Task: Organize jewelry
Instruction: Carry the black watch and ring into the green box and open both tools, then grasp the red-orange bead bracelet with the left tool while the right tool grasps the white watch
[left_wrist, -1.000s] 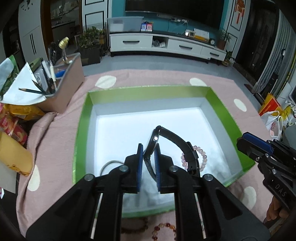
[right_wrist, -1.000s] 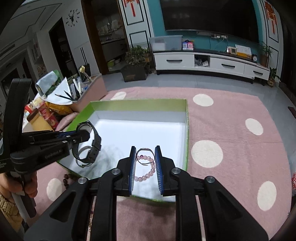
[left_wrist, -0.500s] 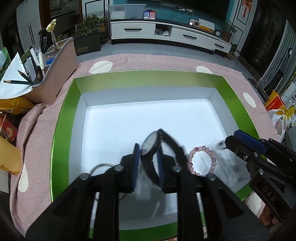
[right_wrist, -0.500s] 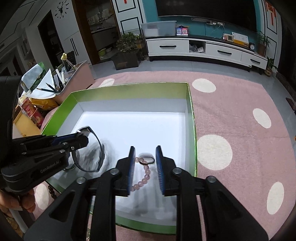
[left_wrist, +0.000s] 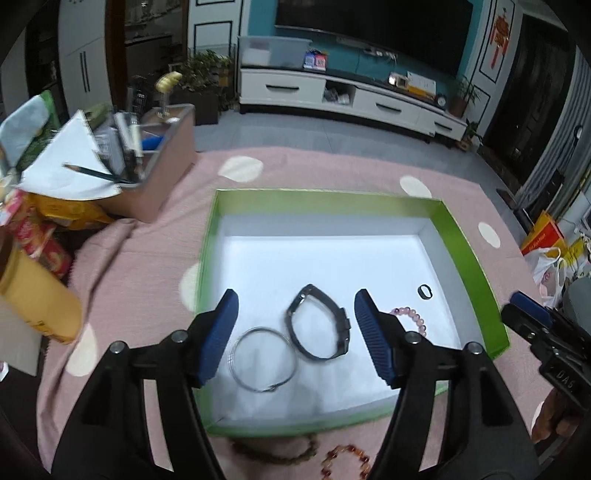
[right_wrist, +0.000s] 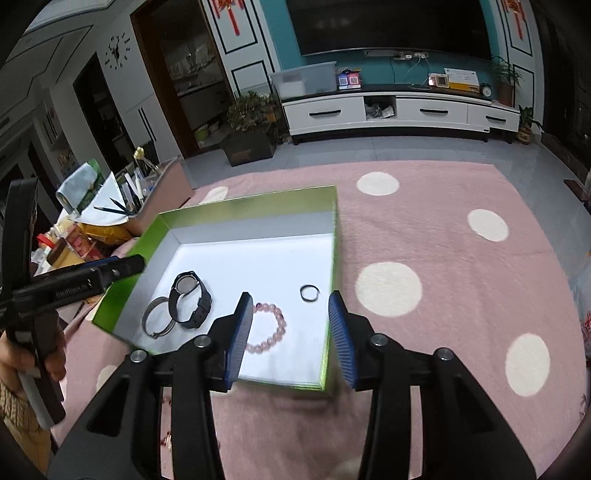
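A green box (left_wrist: 466, 245) (right_wrist: 243, 205) with a white floor lies on the pink cloth. Inside it lie a black watch (left_wrist: 320, 326) (right_wrist: 192, 301), a silver bangle (left_wrist: 263, 359) (right_wrist: 158, 322), a pink bead bracelet (left_wrist: 413, 315) (right_wrist: 271, 328) and a small dark ring (left_wrist: 425, 291) (right_wrist: 309, 293). My left gripper (left_wrist: 296, 332) is open and empty above the watch and bangle. My right gripper (right_wrist: 291, 334) is open and empty above the box's near right corner, by the bracelet and ring.
Two bead bracelets, brown (left_wrist: 284, 453) and red-amber (left_wrist: 345, 461), lie on the cloth in front of the box. A pink organizer with pens and paper (left_wrist: 147, 162) and snack packets (left_wrist: 40, 240) stand at the left. The dotted pink cloth (right_wrist: 443, 258) stretches right.
My left gripper opened and let the watch down into the box beside the bangle. My right gripper opened and released the small ring into the box. Both grippers pulled back.
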